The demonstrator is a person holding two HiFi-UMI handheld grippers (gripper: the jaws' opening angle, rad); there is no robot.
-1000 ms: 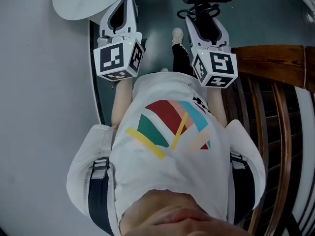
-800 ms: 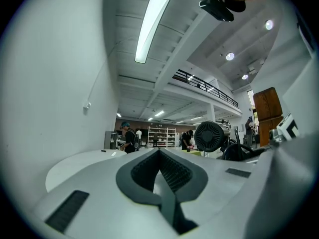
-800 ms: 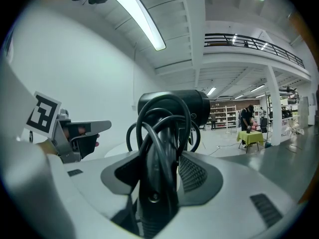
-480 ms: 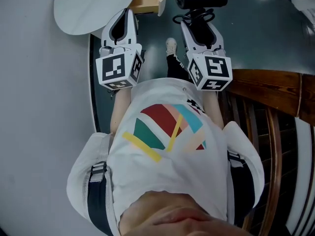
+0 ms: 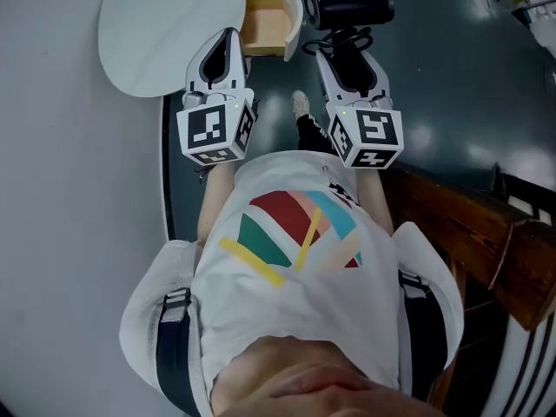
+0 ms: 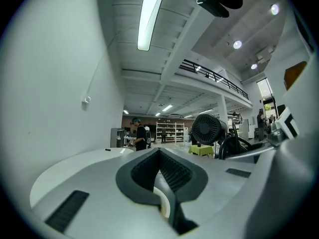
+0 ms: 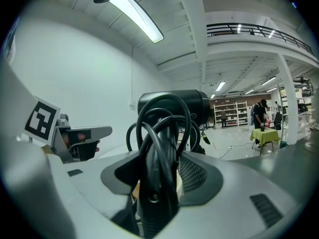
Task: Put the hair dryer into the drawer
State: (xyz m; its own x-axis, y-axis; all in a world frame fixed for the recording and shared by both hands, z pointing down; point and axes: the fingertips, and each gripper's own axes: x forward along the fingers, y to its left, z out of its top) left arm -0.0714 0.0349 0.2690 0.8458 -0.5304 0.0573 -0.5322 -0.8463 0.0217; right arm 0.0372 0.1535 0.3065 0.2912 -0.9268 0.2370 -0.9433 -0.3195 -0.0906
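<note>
The black hair dryer (image 5: 347, 5) hangs crosswise at the tip of my right gripper (image 5: 340, 49), which is shut on its handle with the black cord looped round it. From the right gripper view, the hair dryer (image 7: 174, 108) fills the middle, its barrel above the jaws. An open wooden drawer (image 5: 265, 26) lies just ahead, between the two grippers. My left gripper (image 5: 229, 35) stands to the left of the drawer, shut and holding nothing. The left gripper view shows the hair dryer's round grille (image 6: 207, 128) off to the right.
A round white table top (image 5: 165, 20) lies ahead on the left, next to the drawer. A dark wooden rail (image 5: 469, 233) runs along the right. The floor (image 5: 452, 76) is dark and glossy. A person (image 6: 139, 136) stands far off in the hall.
Both grippers have advanced with the hair dryer. The drawer and the round table have come further into view, and the wooden rail has slid down to the right.
</note>
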